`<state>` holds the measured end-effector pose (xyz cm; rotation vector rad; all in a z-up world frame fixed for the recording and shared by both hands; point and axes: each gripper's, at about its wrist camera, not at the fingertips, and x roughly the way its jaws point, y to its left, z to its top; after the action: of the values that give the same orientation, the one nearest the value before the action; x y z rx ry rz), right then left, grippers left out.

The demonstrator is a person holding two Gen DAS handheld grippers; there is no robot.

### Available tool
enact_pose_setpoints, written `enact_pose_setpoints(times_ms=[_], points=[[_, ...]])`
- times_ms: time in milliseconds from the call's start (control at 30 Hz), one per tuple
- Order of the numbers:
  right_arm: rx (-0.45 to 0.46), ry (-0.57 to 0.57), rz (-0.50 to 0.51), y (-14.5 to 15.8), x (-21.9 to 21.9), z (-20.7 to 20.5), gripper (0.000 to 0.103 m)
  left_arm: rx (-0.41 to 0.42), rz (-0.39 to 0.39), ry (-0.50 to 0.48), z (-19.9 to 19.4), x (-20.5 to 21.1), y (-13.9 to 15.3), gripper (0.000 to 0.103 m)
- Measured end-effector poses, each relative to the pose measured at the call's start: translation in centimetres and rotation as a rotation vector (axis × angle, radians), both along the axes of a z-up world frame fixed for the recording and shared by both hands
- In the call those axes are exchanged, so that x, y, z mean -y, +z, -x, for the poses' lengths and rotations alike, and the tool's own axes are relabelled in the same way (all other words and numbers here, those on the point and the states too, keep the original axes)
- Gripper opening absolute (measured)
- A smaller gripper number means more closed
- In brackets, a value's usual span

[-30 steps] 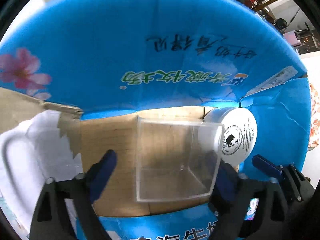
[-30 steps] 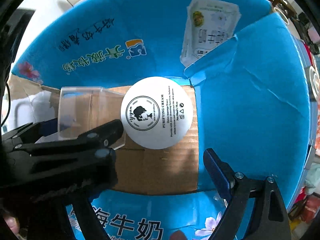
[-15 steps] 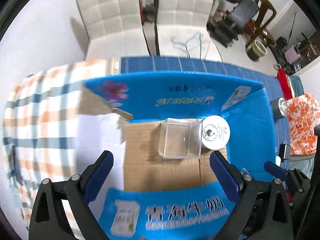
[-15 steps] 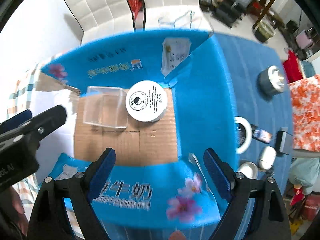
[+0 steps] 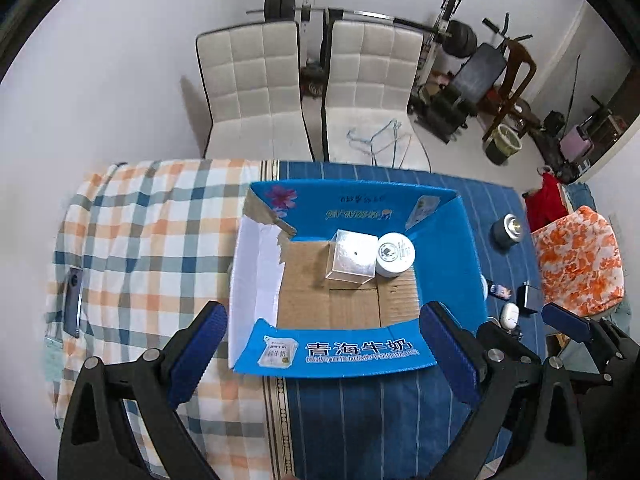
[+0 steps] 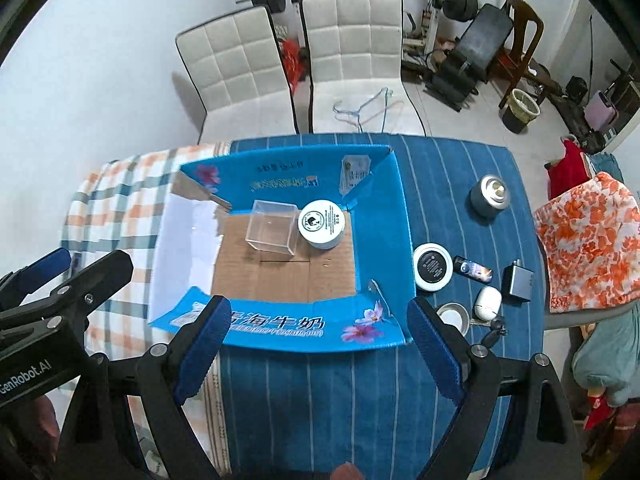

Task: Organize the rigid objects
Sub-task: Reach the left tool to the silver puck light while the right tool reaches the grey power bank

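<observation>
An open blue cardboard box point(image 5: 448, 248) point(image 6: 384, 216) stands on the table. Inside it a clear plastic cube point(image 5: 353, 257) point(image 6: 273, 229) sits beside a white cream jar point(image 5: 395, 254) point(image 6: 322, 224), touching or nearly so. My left gripper point(image 5: 322, 354) is open and empty, high above the box's near flap. My right gripper point(image 6: 318, 346) is open and empty, also high above the near flap. To the right of the box lie a grey tin point(image 6: 490, 196), a round black-and-white case point(image 6: 432, 267), a small dark bottle point(image 6: 472, 269), a grey block point(image 6: 518, 282) and a white pebble-shaped case point(image 6: 488, 303).
The table carries a blue striped cloth point(image 6: 320, 408) and a checked cloth point(image 5: 140, 248) with a phone point(image 5: 73, 304) on it. Two white chairs point(image 5: 256, 92) stand behind the table. An orange patterned fabric point(image 6: 588, 240) lies at the right edge.
Both grippers have risen far up and back out of the box. The cube and the jar stay in the box where they were.
</observation>
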<state>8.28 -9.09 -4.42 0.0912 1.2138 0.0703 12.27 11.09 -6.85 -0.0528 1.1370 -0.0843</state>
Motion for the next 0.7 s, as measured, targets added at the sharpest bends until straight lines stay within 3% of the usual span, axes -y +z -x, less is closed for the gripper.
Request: enact_pose_setpoints(times_ms=[167, 400, 533, 700], points=[[0.035, 0.019, -0.032, 3.1, 0.2, 2.5, 0.092, 0.026, 0.033, -0.001, 1.7, -0.1, 1.9, 0.099], [0.072, 0.048, -0.063, 4.5, 2.0, 3.6, 0.092, 0.055, 0.035, 0.002, 2.6, 1.9, 3.4, 0.099], [0.070, 0.014, -0.071, 3.8, 5.7, 3.0, 0.092, 0.054, 0.029, -0.012, 2.0, 5.0, 3.5, 0.099], [0.044, -0.125, -0.036, 1.4, 14.4, 1.2, 0.092, 0.052, 0.027, -0.081, -0.3, 11.9, 2.2, 0.099]])
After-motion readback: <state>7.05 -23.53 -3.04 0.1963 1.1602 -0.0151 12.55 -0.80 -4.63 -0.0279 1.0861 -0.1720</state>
